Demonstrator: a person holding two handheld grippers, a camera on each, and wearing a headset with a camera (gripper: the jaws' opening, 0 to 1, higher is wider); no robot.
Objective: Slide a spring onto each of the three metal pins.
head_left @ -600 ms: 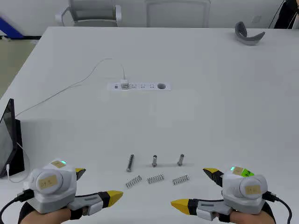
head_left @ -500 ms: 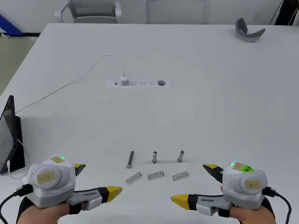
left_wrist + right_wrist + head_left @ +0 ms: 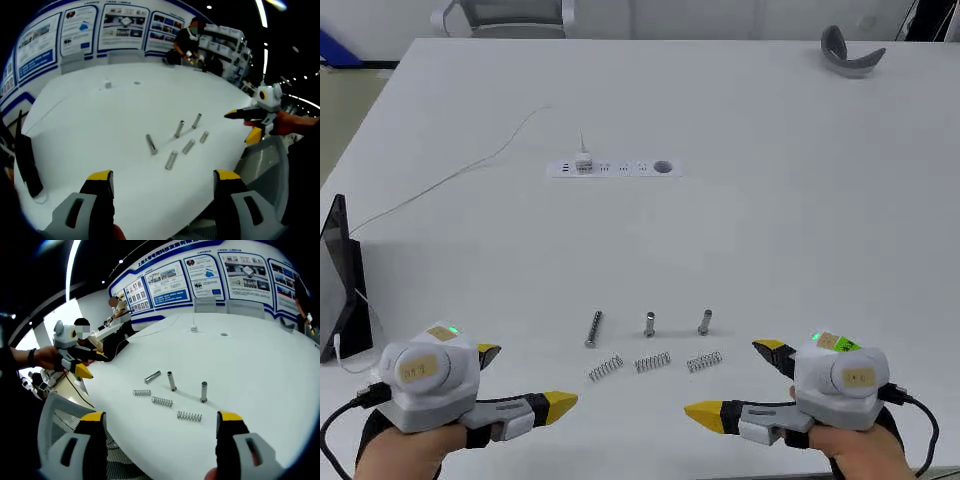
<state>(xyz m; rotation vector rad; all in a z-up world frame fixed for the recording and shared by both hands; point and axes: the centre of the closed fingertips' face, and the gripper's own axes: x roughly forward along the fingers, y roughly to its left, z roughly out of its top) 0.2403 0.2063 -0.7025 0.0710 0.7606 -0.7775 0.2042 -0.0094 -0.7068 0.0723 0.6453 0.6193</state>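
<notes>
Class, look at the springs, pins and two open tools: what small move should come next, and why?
Probably lower the right tool onto the nearest spring and close on it. It is open and empty, as is the left tool; that spring lies loose just in front of a bare upright pin.

Springs (image 3: 653,362) before pins (image 3: 649,323) (parallel rows)

L gripper (image 3: 525,377), R gripper (image 3: 736,378): yellow tips; pins (image 3: 649,323), springs (image 3: 653,362) prob. silver; table (image 3: 770,200) white.
</notes>
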